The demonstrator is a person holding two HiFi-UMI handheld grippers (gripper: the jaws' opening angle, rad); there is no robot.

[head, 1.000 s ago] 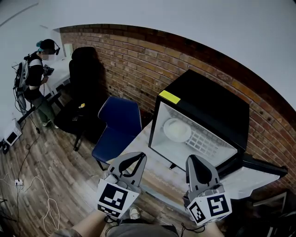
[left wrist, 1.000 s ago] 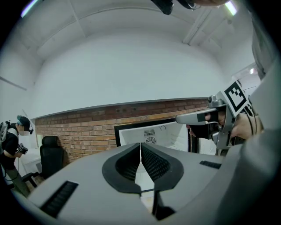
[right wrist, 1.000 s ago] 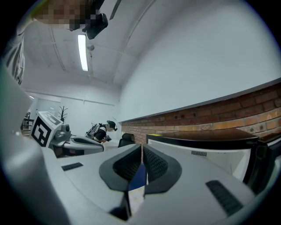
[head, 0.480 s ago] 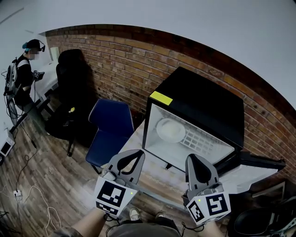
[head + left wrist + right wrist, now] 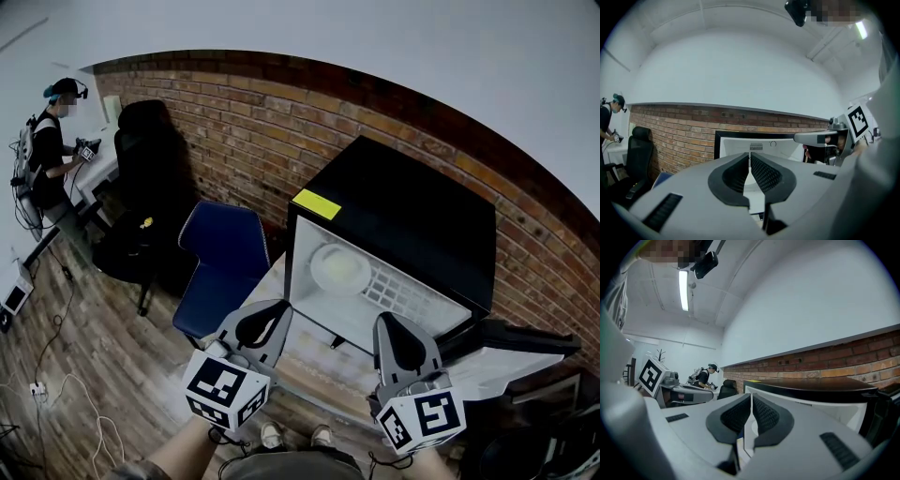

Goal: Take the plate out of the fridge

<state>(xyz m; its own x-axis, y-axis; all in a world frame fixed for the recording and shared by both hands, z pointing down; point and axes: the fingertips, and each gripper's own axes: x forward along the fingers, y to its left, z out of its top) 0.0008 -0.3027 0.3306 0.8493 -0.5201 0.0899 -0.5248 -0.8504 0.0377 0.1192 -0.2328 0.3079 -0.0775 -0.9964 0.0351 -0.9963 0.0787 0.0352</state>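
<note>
A small black fridge (image 5: 412,220) stands open against the brick wall, its white inside facing me. A white plate (image 5: 339,267) lies on the wire shelf (image 5: 408,293) in the left half of the fridge. Its door (image 5: 511,352) hangs open to the right. My left gripper (image 5: 253,330) and right gripper (image 5: 398,347) are held side by side in front of the opening, short of it. Both are shut with nothing between the jaws. The left gripper (image 5: 750,164) faces the fridge opening (image 5: 761,145); the right gripper (image 5: 752,411) looks along the fridge's left edge (image 5: 754,392).
A blue chair (image 5: 225,258) stands left of the fridge, a black office chair (image 5: 150,187) beyond it. A person (image 5: 47,155) stands at a white desk at the far left. Cables (image 5: 56,375) trail over the wooden floor. A light table surface (image 5: 309,352) carries the fridge.
The view has shifted so the fridge sits closer and more central. Both grippers have stayed shut, side by side, and drifted slightly left.
</note>
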